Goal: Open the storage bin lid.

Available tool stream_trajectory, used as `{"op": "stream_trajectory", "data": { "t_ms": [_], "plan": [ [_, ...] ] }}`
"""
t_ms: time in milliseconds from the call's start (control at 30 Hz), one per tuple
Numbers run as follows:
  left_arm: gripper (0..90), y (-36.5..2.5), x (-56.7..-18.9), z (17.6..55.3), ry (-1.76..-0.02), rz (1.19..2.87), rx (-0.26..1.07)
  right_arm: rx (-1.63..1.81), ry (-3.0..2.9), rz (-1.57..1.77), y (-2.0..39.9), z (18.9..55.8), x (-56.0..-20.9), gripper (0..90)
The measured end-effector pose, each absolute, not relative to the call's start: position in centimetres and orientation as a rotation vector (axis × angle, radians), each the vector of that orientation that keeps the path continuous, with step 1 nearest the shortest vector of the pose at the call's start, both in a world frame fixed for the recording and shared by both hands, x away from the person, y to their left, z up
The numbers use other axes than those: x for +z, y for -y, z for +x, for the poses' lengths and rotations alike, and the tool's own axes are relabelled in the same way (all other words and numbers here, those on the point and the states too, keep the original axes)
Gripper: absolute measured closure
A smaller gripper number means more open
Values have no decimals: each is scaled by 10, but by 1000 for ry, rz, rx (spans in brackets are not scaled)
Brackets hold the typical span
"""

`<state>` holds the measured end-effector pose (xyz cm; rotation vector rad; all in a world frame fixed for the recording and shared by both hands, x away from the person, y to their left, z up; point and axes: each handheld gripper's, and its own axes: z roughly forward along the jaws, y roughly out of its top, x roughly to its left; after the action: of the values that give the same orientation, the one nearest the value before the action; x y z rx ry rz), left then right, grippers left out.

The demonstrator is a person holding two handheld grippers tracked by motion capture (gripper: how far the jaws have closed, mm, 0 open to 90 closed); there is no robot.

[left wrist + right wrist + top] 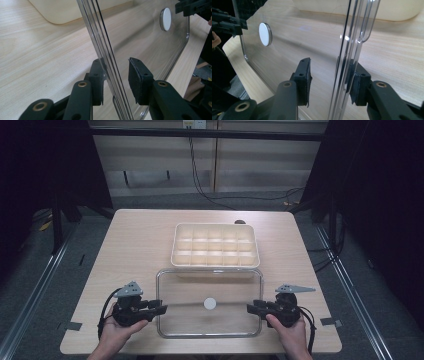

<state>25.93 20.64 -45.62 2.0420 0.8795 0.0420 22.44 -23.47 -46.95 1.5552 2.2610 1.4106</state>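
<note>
Clear rectangular lid (209, 304) with a white round knob (210, 303) at its centre, lying at the near middle of the wooden counter (135, 245), just in front of a cream compartment tray (215, 245). Left gripper (161, 309) at the lid's left edge, jaws spread to either side of the rim (105, 57), one pad touching it, the other apart. Right gripper (251, 308) at the opposite edge, likewise spread astride the rim (348, 60), each held in a hand.

light wood table (135, 250) on grey carpet floor (65, 285), metal floor rails (30, 305) each side, black curtains (45, 165) left and right, pale wall panels (150, 155) behind, black cables (200, 180) hanging.
</note>
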Motion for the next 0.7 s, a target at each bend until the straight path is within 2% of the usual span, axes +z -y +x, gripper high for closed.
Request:
{"op": "stream_trajectory", "data": {
  "t_ms": [700],
  "plan": [
    [598, -202, -473, 276, -869, 2070, -3, 1339, -2279, 1611, 235, 237, -482, 492]
  ]
}}
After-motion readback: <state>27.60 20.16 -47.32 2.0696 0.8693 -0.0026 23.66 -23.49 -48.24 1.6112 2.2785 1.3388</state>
